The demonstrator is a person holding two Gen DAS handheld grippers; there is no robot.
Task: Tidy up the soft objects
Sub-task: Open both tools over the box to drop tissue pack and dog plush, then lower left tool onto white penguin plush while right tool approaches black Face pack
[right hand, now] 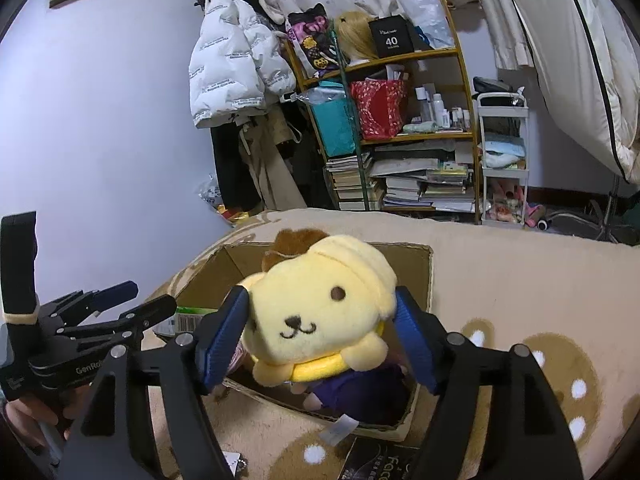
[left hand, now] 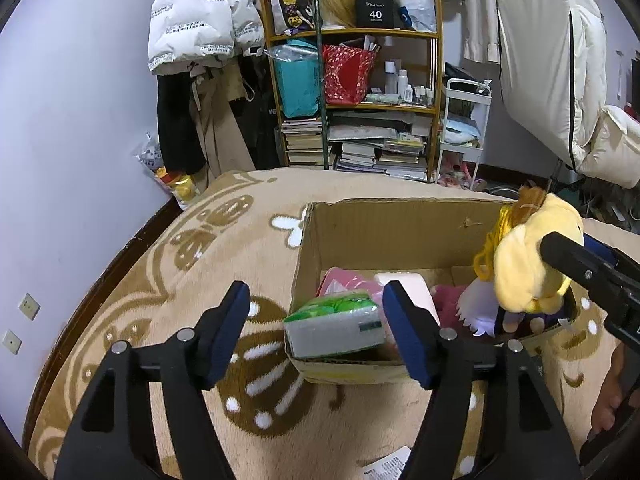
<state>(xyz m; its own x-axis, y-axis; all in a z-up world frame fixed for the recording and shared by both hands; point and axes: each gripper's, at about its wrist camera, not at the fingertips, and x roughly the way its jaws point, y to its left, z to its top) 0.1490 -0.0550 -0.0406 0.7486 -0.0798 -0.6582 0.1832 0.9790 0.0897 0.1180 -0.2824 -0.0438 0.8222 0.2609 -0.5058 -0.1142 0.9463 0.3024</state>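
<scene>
over the beige patterned rug (left hand: 240, 248), right gripper (right hand: 320, 330) clamped around yellow plush dog (right hand: 320, 312), left gripper (left hand: 316, 330) spread wide before cardboard box (left hand: 380, 232)

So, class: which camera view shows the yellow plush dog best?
The right wrist view: the plush dog faces the camera, face clear, between the right gripper fingers. The left wrist view shows it only side-on at the frame's right.

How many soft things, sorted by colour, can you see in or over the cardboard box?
Yellow: 1, the yellow dog plush held by the right gripper over the cardboard box.
Green: 1, the green tissue pack.
Pink: 2, the pale pink pack and the pink item behind the tissues.
Total: 4. Anything deeper is hidden.
</scene>
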